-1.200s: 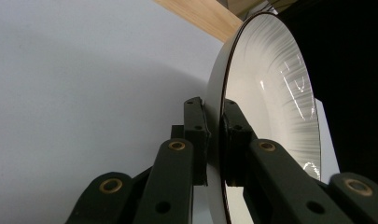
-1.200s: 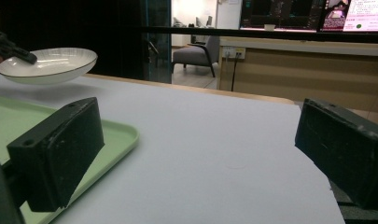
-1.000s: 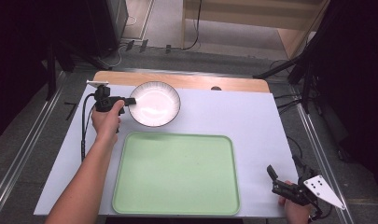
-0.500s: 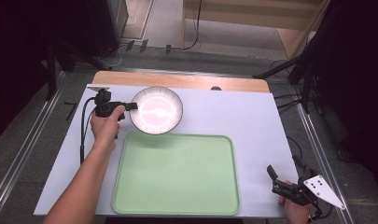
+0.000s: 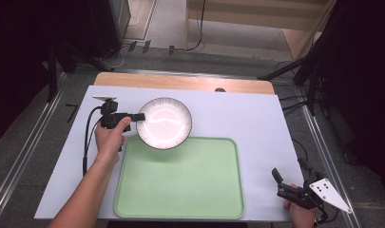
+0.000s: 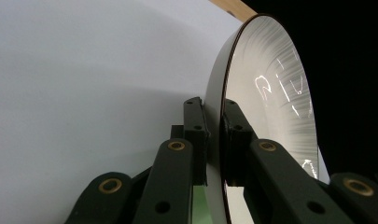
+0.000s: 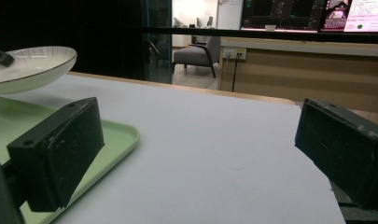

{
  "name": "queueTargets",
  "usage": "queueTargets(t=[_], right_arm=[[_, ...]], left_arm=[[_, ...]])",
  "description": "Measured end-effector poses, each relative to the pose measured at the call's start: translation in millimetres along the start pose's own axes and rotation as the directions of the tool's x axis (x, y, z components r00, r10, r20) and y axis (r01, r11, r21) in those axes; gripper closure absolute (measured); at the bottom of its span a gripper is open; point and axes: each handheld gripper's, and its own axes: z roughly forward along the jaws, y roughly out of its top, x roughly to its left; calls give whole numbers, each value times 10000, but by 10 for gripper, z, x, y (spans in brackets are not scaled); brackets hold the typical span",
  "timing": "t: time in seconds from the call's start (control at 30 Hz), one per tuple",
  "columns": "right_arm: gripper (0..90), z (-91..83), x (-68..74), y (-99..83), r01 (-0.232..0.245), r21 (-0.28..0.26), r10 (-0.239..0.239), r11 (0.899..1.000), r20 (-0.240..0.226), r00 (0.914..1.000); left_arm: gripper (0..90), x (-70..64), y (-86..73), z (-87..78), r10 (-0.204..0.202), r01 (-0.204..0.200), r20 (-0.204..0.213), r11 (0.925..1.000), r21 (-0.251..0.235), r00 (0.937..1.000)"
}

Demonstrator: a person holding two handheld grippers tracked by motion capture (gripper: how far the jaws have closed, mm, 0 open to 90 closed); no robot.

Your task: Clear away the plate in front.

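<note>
On the white table [image 5: 256, 123], a green tray [image 5: 180, 185] lies near the front edge. A white bowl [image 5: 164, 122] with a dark rim is raised over the tray's far left corner, overlapping its edge. The left gripper [image 5: 139, 116] pinches the bowl's left rim, one jaw inside and one outside the wall. The right gripper [image 5: 287, 183] sits at the table's near right corner, well apart from the bowl, jaws spread wide
</note>
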Motion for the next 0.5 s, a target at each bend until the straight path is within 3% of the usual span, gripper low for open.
queueTargets(t=[0.5], right_arm=[[17,-4,-3,0,-28,-1,28,10000,2,10000]], left_arm=[[839,-139,-434,69,415,-458,480,9947,923,9980]])
